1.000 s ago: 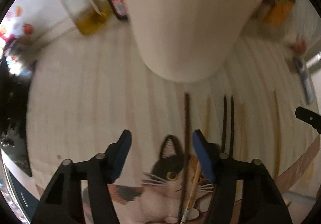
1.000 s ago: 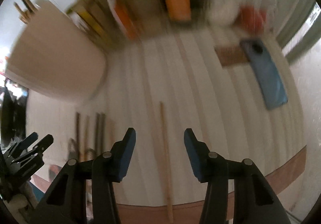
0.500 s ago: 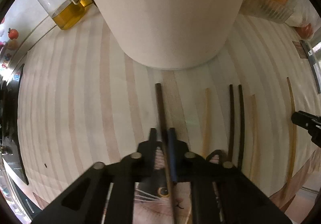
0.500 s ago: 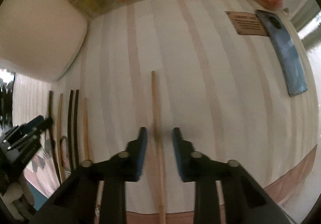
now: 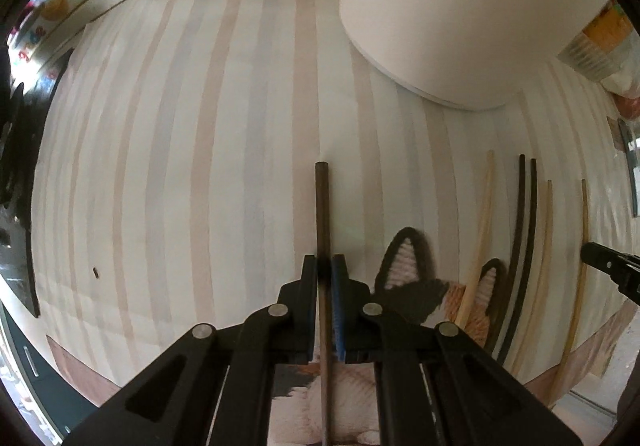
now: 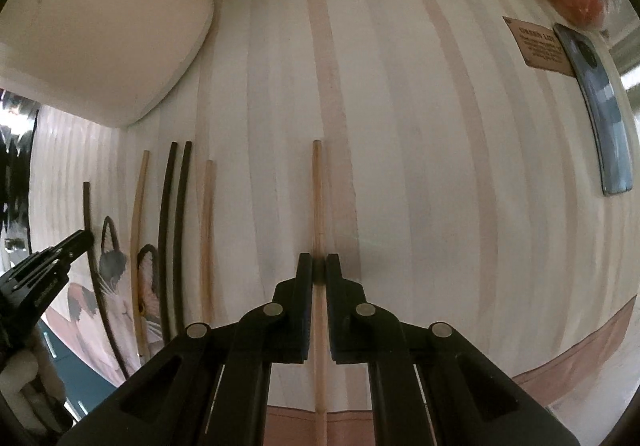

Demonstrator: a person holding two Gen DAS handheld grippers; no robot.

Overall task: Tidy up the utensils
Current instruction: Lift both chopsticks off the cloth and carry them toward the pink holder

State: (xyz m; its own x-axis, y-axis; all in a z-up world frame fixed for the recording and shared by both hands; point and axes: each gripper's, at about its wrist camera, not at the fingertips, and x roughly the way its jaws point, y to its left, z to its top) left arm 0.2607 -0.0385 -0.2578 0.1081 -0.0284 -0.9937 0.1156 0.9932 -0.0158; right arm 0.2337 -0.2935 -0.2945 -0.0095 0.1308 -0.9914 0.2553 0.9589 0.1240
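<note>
The left gripper (image 5: 328, 266) pointed straight down, its two black arms reaching in from the bottom edge of its own wrist view; its jaws stood closed, the blue-lined pad and its black partner pinching a thin dark stick between them. The right gripper (image 6: 319, 264) hung in the same downward pose, its jaws drawn together on a pale stick; the gap between the pads looked no wider than the stick itself. Each gripper showed at the edge of the other's view: the right as a black tip at the far right, the left as a black tip at the far left; whether a hand showed beneath it was hard to tell.
</note>
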